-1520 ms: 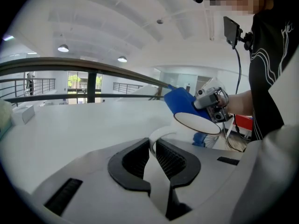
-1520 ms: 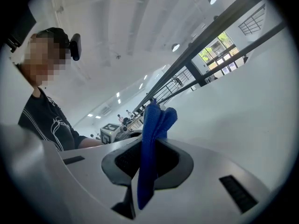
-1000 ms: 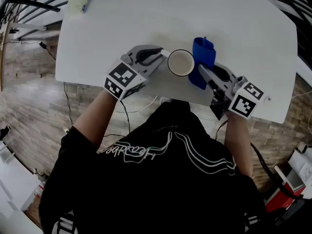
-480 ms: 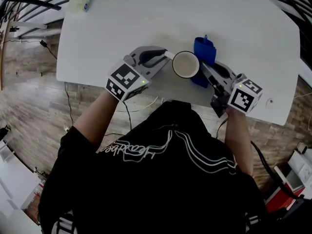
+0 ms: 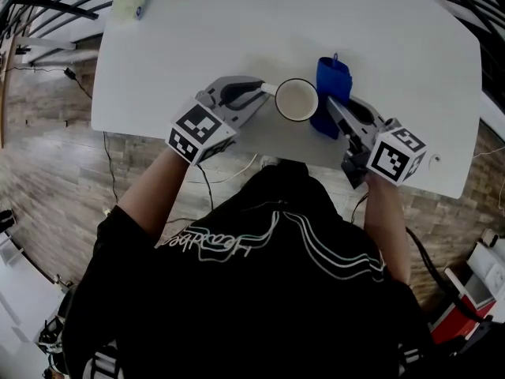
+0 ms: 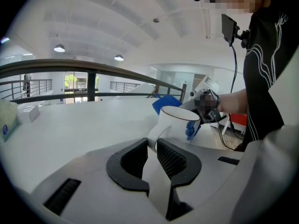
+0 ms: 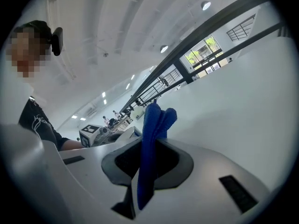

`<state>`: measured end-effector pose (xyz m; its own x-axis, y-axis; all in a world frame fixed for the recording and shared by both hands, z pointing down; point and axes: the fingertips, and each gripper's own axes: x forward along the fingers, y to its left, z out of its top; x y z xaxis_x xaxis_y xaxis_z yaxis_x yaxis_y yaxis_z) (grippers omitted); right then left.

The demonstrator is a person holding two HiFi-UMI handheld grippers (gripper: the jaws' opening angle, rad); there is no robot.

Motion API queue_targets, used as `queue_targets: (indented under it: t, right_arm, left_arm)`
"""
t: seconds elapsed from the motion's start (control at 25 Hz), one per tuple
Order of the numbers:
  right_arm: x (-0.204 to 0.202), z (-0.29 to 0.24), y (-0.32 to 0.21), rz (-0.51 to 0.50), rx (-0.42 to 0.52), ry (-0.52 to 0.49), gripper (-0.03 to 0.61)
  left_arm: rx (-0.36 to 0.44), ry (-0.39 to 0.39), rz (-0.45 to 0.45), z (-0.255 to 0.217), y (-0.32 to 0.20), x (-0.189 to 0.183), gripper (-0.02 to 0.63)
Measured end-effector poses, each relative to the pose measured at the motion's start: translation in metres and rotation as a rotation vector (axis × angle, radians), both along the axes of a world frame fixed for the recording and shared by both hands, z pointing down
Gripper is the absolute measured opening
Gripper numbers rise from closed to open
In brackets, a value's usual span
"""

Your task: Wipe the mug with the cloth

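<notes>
The white table fills the upper part of the head view. Near its front edge the left gripper and right gripper face each other. The right gripper's jaws are clamped on the blue cloth, whose folds stick up past them. The left gripper's jaws pinch the handle of the white mug. The mug sits between the two grippers, mouth up, with the cloth touching its right side.
</notes>
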<state>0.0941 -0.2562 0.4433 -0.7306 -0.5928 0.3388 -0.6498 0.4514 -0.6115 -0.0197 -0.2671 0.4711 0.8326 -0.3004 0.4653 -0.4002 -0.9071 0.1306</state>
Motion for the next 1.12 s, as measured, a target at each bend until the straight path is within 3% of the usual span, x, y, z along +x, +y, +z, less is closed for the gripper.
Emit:
queue_targets:
  t: [0.6, 1.12]
  right_arm:
    - [0.009, -0.052, 0.018, 0.101, 0.04, -0.193, 0.048]
    - [-0.013, -0.032, 0.035, 0.105, -0.01, -0.262, 0.048]
  left_arm:
    - [-0.017, -0.007, -0.026, 0.001, 0.029, -0.012, 0.06]
    - [-0.029, 0.02, -0.039, 0.001, 0.059, -0.016, 0.06]
